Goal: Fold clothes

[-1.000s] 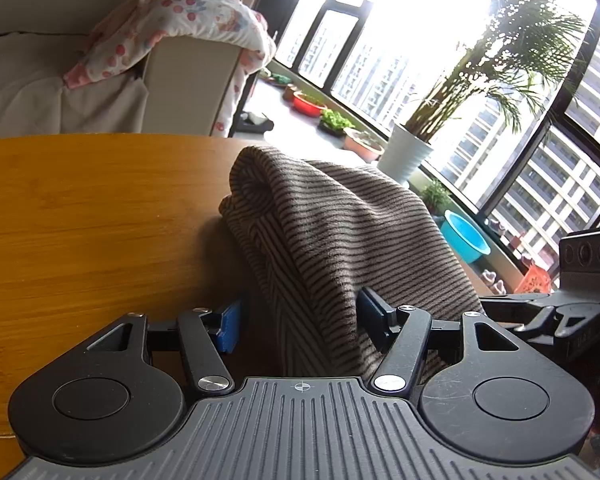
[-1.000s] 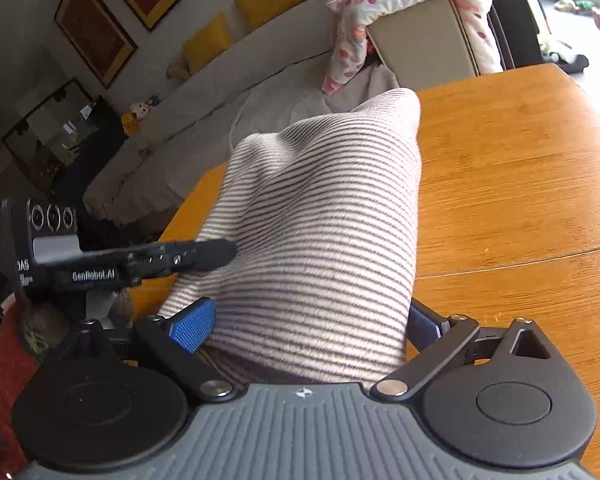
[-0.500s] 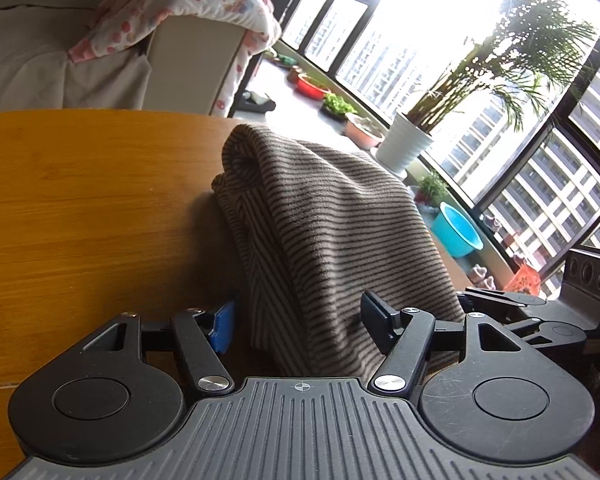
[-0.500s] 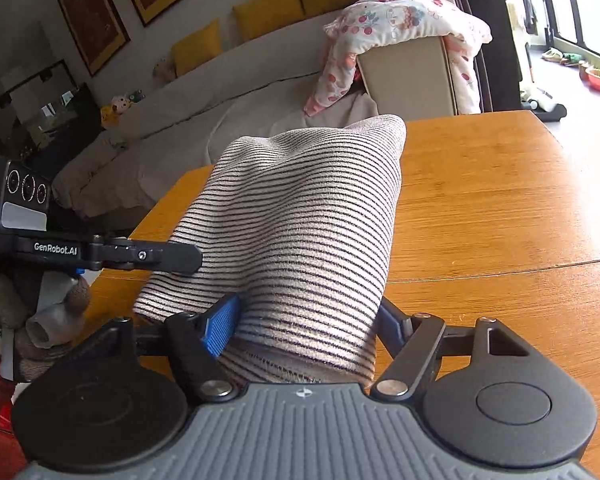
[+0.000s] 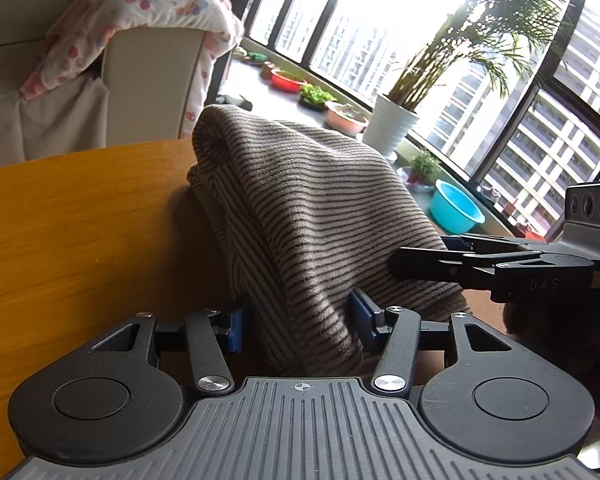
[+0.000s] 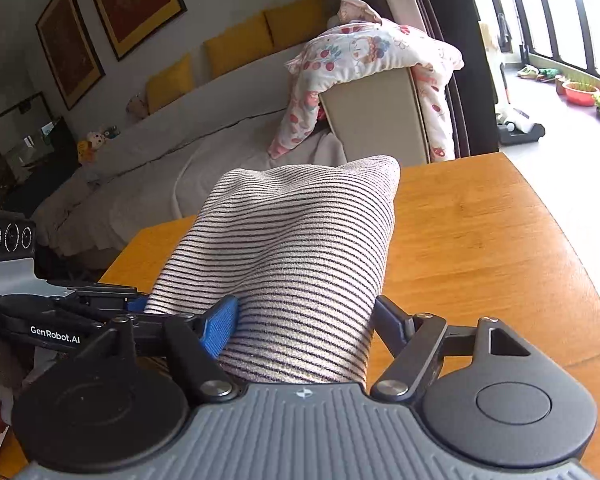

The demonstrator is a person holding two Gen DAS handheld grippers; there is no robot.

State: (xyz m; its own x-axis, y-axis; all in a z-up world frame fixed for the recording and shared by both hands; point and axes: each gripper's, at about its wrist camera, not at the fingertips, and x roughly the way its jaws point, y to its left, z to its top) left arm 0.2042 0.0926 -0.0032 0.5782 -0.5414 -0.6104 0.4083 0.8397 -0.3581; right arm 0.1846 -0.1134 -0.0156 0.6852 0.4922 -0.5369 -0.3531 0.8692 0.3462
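A beige garment with thin dark stripes (image 5: 312,216) is lifted above the wooden table (image 5: 72,232), draped forward in a hump. My left gripper (image 5: 296,324) holds its near edge between blue pads (image 5: 233,330), the jaws wide with bunched cloth between them. My right gripper (image 6: 304,320) holds another part of the same garment (image 6: 300,240) in the same way. The right gripper also shows in the left wrist view (image 5: 492,264), at the cloth's right side. The left gripper shows in the right wrist view (image 6: 60,316), at the cloth's left side.
A beige sofa (image 6: 220,148) with a floral blanket (image 6: 372,56) over its arm stands behind the table. A window sill holds a potted palm (image 5: 396,128), bowls and a blue basin (image 5: 456,208). The table's far edge (image 6: 540,200) curves on the right.
Both grippers have risen and tilted with the garment, which now stands higher above the table. The two grippers have come closer together.
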